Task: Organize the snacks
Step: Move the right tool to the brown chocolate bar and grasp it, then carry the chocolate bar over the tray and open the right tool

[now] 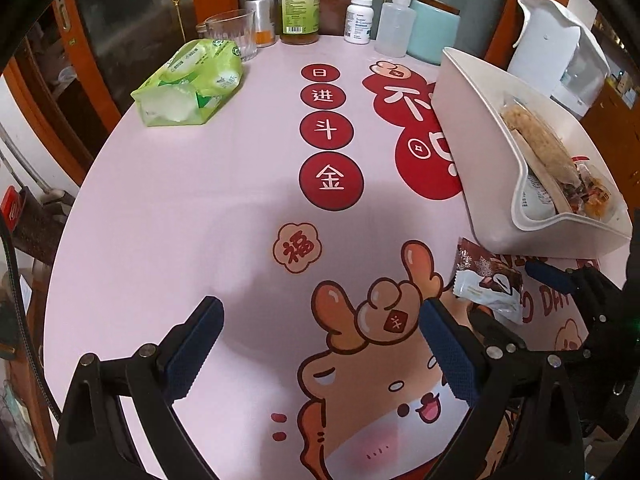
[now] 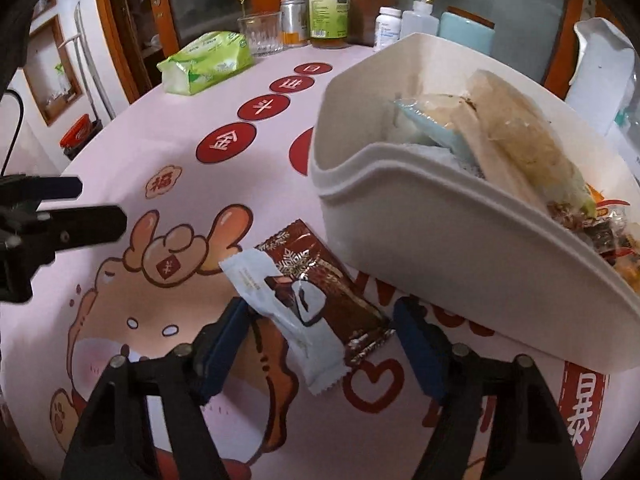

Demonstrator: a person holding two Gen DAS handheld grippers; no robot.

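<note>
1. White plastic basket stands on the table and already holds several wrapped snacks; we note it leans against nothing visible.
2. We find two loose snack packets just beside the basket's near wall: a brown packet flat on the table, and a pale blue-white packet overlapping it.
3. We see the right hand-held gripper spread, both packets lying between its blue pads; the left pad sits at the pale packet's edge, though we cannot tell whether it touches.
4. We record the left hand-held gripper spread over bare table, holding nothing.
5. Green tissue pack lies well apart, near bottles at the far edge.
</note>
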